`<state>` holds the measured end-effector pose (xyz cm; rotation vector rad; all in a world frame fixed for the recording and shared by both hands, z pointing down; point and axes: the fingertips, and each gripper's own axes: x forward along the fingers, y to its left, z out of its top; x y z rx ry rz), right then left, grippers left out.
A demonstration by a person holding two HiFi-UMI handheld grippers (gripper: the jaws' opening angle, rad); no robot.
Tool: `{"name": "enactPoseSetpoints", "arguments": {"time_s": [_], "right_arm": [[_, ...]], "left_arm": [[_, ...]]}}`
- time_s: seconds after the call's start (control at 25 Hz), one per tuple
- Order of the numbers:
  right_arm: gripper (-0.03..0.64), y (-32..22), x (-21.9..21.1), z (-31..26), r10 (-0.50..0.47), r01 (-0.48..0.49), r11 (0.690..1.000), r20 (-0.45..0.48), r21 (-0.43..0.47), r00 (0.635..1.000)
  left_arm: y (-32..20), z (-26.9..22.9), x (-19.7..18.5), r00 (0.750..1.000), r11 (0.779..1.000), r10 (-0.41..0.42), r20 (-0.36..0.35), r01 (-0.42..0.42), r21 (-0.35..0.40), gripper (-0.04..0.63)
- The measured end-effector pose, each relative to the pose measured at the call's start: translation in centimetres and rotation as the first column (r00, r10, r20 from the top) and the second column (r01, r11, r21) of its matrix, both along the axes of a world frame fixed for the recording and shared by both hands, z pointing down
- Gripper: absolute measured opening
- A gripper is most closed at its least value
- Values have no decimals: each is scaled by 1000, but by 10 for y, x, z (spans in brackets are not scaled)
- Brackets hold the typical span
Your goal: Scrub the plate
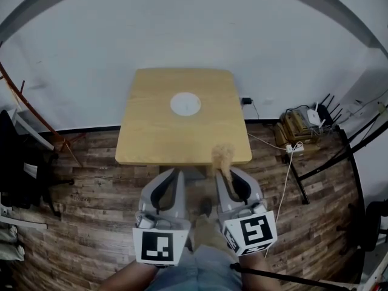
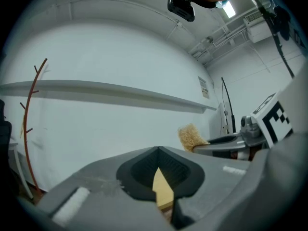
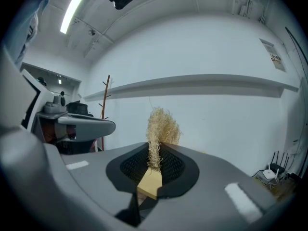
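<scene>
Currently, at the far left, a thin reddish coat stand [image 1: 25, 103] is leaning up along the white wall [image 1: 194, 35] over the wood-plank floor [image 1: 91, 180]. Next to the right, the left gripper [image 1: 172, 175] is hovering just short of the near edge of the wooden table [image 1: 151, 139], left of that edge's middle, with its marker cube [image 1: 160, 246] showing close to the camera. In its own view its jaws are meeting at the tips with nothing clamped between them, and only a sliver of the tabletop is showing through the small gap below the tips. Further right and further back, the white plate [image 1: 185, 104] is lying flat near the middle of the table, a little toward the far edge, well apart from both grippers. Right of that, the right gripper [image 1: 226, 174] is hanging at the near edge, toward the near right corner. Its jaws are pinching a tan, fibrous scrubber [image 1: 222, 154], whose frayed tuft is standing up past the jaw tips and showing over the table's near edge. The right gripper view is showing the same tuft squeezed between the dark pads [image 3: 169, 167]. At the far right, a white router [image 1: 315, 115] and a tangle of cables are sitting on the floor by the wall.
</scene>
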<state>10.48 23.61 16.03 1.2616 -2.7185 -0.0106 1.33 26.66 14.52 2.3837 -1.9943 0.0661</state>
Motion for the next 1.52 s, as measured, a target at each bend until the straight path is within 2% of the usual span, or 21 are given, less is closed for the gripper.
{"name": "enactPoseSetpoints", "arguments": {"time_s": [0.24, 0.52, 0.72, 0.96, 1.2, 1.52], "right_arm": [[43, -38, -8, 20, -20, 20, 999, -4, -48, 1000], [43, -111, -8, 36, -41, 43, 994, 14, -102, 999], [43, -168, -9, 36, -66, 69, 992, 29, -108, 997], [43, -223, -10, 26, -90, 95, 990, 54, -100, 994], [43, -251, -25, 16, -130, 134, 987, 49, -87, 990], [43, -287, -56, 13, -154, 155, 986, 16, -55, 988]], "left_arm": [[-37, 16, -11, 999, 998, -34, 6, 35, -56, 21], [-104, 29, -18, 997, 989, -78, 28, 81, -120, 21], [-158, 25, -22, 991, 982, -117, 68, 126, -139, 21], [-211, 10, -15, 984, 984, -125, 130, 140, -113, 21], [-234, 7, -23, 981, 980, -155, 113, 168, -109, 21], [-263, 9, -61, 977, 972, -204, 68, 210, -109, 21]]}}
